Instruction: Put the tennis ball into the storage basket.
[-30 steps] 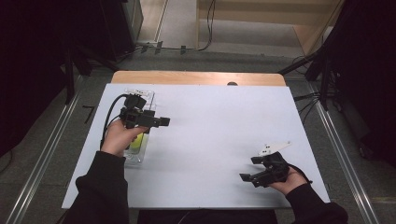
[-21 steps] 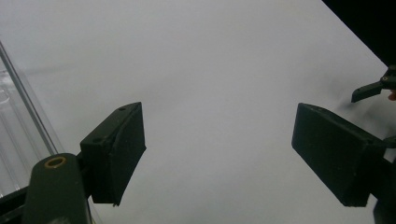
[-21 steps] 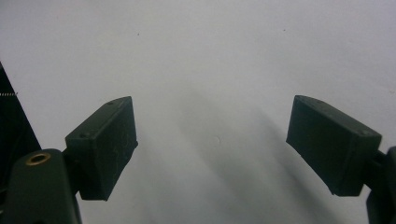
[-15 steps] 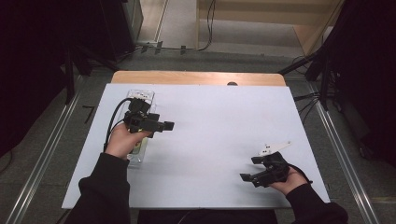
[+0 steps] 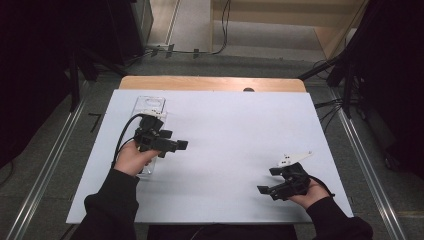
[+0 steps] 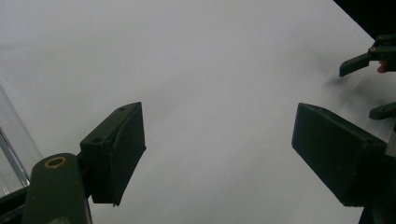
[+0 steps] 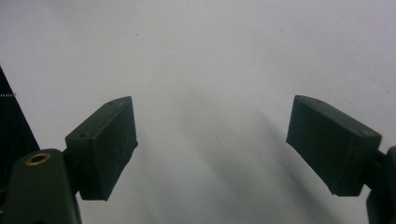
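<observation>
- The left gripper (image 5: 172, 144) had its two black jaws standing apart with nothing between them; in the left gripper view only bare white surface lay in the gap between the pads (image 6: 116, 149).
- The right gripper (image 5: 272, 181) likewise had its jaws spread and gripped nothing, the white sheet showing between its pads (image 7: 105, 147) in the right gripper view.
- The left hand (image 5: 131, 157) held its gripper over the left part of the table, jaws pointing right toward the middle.
- Just left of and partly under that hand lay a clear plastic box (image 5: 150, 106), running from the far left of the sheet toward the near side; its transparent edge (image 6: 11, 140) showed at the left of the left gripper view.
- The right hand (image 5: 307, 192) rested near the right, near corner, well apart from the box.
- Both worked above a white table sheet (image 5: 240, 125), with a wooden edge (image 5: 210, 83) on the far side.
</observation>
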The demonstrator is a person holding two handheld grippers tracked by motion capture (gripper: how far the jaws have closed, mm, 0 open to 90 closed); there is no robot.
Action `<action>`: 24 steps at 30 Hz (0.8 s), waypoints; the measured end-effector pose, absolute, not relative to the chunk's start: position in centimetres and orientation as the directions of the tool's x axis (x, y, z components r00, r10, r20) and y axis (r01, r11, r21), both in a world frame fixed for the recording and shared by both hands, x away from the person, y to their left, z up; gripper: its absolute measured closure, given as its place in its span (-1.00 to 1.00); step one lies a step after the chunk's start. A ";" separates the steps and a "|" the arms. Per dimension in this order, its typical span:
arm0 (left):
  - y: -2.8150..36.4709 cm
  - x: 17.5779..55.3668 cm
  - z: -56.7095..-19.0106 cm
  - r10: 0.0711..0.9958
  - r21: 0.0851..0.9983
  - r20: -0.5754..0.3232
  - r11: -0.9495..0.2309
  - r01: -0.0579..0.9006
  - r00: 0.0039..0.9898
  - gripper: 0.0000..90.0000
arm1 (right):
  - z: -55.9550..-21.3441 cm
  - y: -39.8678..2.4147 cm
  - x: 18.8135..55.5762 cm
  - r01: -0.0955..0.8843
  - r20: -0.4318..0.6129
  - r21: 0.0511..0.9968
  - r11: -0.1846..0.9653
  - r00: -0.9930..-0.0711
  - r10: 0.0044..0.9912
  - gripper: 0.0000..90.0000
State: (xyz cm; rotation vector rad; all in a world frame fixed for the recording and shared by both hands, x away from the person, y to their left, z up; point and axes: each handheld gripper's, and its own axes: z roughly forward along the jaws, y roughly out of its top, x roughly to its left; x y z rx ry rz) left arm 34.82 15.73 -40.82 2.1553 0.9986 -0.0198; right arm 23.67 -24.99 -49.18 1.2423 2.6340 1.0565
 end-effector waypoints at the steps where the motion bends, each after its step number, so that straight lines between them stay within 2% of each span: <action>1: 15.7 34.6 -40.9 0.649 0.624 -0.302 -0.420 0.660 0.698 -0.60 | -49.2 -25.0 23.7 0.666 0.235 0.597 0.447 -0.679 0.696 -0.69; 11: 15.6 33.4 -41.8 0.628 0.607 -0.307 -0.450 0.655 0.715 -0.60 | -49.2 -25.0 23.6 0.666 0.233 0.597 0.448 -0.678 0.697 -0.69; 24: 15.2 32.1 -42.5 0.592 0.632 -0.291 -0.471 0.615 0.752 -0.60 | -49.2 -25.0 23.6 0.664 0.231 0.598 0.449 -0.679 0.697 -0.69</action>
